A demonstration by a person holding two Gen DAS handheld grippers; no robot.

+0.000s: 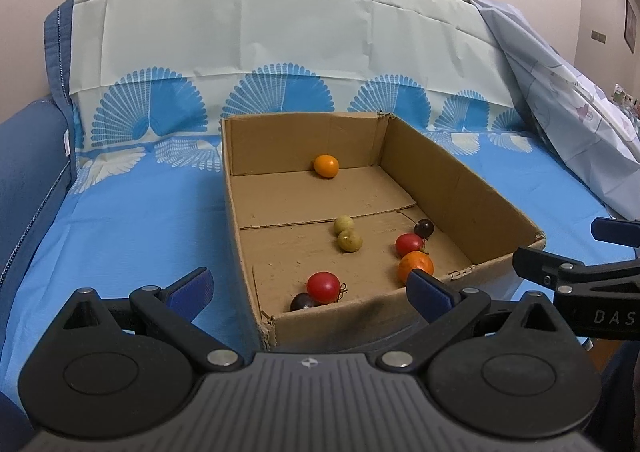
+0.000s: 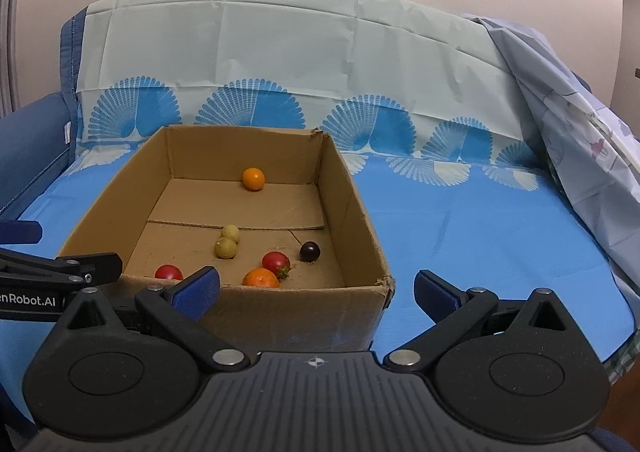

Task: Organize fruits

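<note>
Matt cardboard box, creased cloth cover, glossy tomatoes

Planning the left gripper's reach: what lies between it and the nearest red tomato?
In the left wrist view, only the cardboard box's near wall separates the left gripper from the red tomato.

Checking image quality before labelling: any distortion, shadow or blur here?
Left wrist view: fisheye bends the sofa back, dark vignette in the corners, fruit sharp in the cardboard box. Right wrist view: same curving, soft shadow on the box's near wall, no glare.
</note>
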